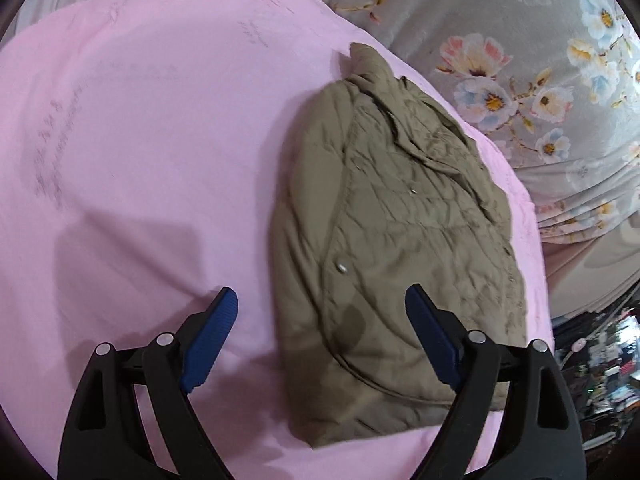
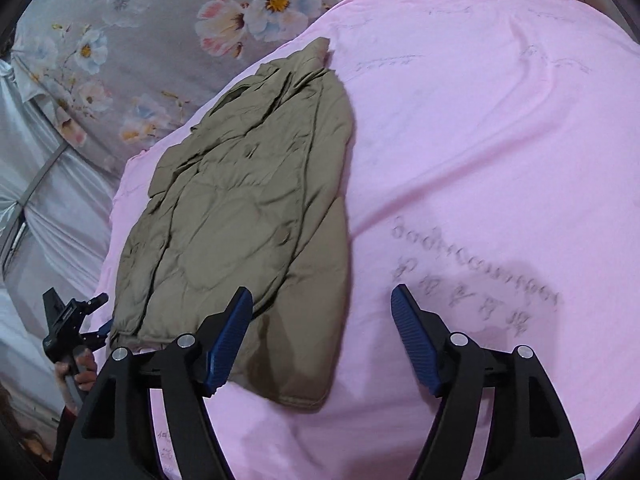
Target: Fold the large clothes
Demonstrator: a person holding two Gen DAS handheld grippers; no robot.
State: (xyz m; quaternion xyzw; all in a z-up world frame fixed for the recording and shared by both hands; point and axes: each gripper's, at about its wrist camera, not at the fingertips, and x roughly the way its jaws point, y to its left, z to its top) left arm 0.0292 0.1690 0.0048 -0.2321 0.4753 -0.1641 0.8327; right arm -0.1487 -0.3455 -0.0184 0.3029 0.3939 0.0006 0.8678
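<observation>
Holding two grippers above the bed, we count one olive quilted jacket (image 1: 384, 240), folded lengthwise on one pink sheet (image 1: 140, 140). Our left gripper (image 1: 322, 336) hangs wide open and empty over the jacket's near hem; our right gripper (image 2: 322, 334) is equally spread, empty, just beside that hem. One floral cover (image 1: 520, 40) lies beyond.

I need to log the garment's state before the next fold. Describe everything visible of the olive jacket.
The olive jacket is a quilted, puffy-looking coat in dull khaki-green, with metal snap buttons down a front seam. It lies flat on the pink sheet, already folded into a long narrow shape, sleeves tucked in, collar end pointing away toward the floral bedding. Its surface is wrinkled. Both the left gripper and the right gripper hover open near its hem end; neither grips it.
</observation>
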